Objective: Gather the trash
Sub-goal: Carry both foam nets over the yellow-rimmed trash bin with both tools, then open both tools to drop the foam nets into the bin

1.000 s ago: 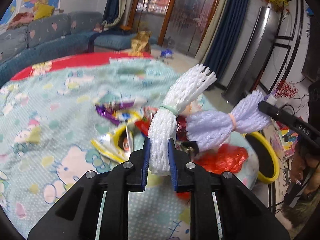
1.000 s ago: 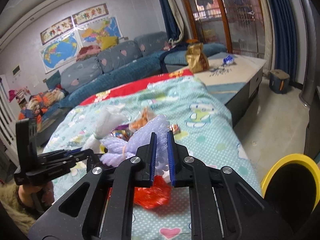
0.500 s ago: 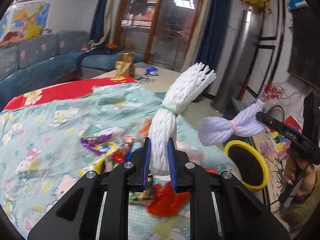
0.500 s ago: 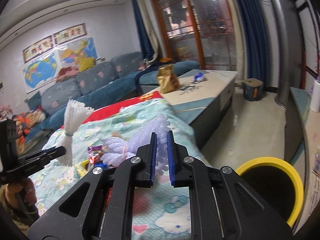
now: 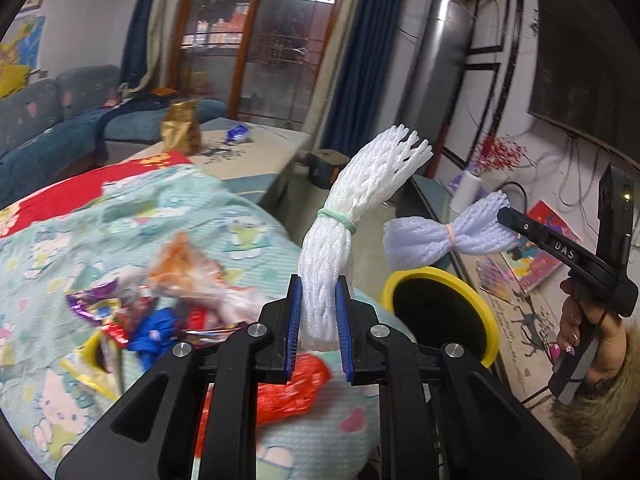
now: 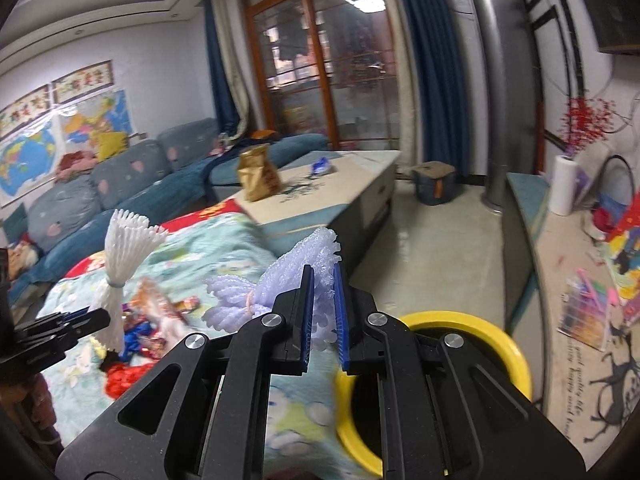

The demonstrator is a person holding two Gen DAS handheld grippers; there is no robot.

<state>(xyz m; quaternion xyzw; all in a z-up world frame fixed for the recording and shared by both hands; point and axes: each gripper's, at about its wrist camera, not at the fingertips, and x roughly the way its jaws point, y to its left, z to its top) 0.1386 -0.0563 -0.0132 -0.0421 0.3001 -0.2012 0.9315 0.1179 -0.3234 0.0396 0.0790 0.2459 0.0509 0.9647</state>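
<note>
My left gripper is shut on a white foam net bundle tied with a green band, held upright above the bed edge. My right gripper is shut on a purple foam net bundle with a pink band. That purple bundle shows in the left wrist view above the yellow-rimmed trash bin. The bin lies just below and right of my right gripper. The white bundle and left gripper show at the left of the right wrist view.
Several candy wrappers and a red crumpled wrapper lie on the cartoon-print bedspread. A low table with a gold bag stands beyond. A side shelf with papers runs along the right.
Both grippers have lifted and swung right from above the wrapper pile toward the yellow bin, each still holding its foam bundle. The bin now sits closer below the purple bundle.
</note>
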